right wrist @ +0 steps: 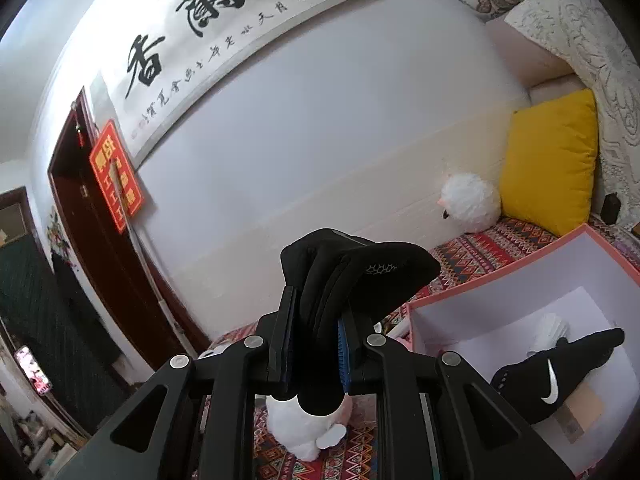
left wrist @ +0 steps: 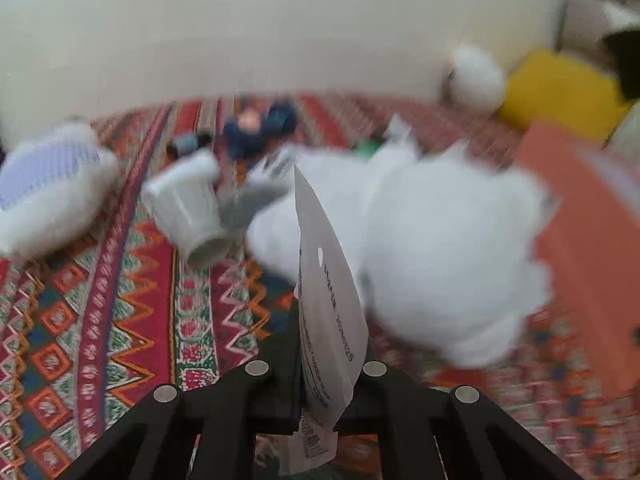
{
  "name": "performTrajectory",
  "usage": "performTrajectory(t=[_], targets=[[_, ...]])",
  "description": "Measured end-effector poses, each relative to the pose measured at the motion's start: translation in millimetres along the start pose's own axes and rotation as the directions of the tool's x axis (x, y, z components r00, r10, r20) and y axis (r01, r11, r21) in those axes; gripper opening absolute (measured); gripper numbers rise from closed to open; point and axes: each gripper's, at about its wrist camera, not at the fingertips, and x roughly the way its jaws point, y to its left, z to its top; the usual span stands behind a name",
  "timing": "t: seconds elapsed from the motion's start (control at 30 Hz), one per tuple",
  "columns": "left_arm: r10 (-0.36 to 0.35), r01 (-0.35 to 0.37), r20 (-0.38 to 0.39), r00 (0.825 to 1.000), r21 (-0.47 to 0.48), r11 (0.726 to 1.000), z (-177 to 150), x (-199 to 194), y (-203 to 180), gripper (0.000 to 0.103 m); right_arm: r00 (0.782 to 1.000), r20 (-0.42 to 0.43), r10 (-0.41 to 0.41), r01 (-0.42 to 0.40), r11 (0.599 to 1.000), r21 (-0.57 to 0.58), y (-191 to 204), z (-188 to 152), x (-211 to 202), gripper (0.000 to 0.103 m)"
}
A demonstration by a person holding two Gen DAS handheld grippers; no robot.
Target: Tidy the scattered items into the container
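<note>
Three white plush toys [left wrist: 448,256], two black gloves [right wrist: 560,372], one box [right wrist: 520,280].

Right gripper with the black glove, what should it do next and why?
Probably swing right and lower over the box. The right gripper is shut on the glove, held up left of the open box, where a matching black glove already lies.

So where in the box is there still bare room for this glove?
The box floor is bare along its left wall, beside the black sock. The right gripper holds the glove. Right side is crowded: sock and a white item.
</note>
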Motion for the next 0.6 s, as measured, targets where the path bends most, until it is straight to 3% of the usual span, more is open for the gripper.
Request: performTrajectory(t=[0.2, 0.37, 0.47, 0.6], targets=[[-0.104, 0.092, 0.132, 0.986, 0.096, 0.991, 28.1, -67.6, -59.6, 0.005, 0.996, 0.075, -0.04, 0.043, 0.998, -0.037, 1.3, 7.5, -26.5, 0.018], [-0.226, 0.18, 0.196, 0.954, 0.226, 0.957, 64.8, -110.4, -142.7, 0.005, 0.982, 0.158, -0.108, 0.114, 0.993, -0.032, -14.0, 19.0, -63.8, 0.018], [-0.291, 0.225, 0.202, 0.935, 0.298, 0.928, 85.2, -115.7, -198.5, 0.005, 0.97, 0.189, -0.15, 0.15, 0.989, 0.016, -34.4, 25.8, -85.9, 0.018], [-0.35, 0.278, 0.153, 0.924, 0.36, 0.891, 99.7, -101.5, -263.9, 0.005, 0.956, 0.2, -0.215, 0.2, 0.976, 0.089, -64.1, 29.6, -108.0, 0.018]])
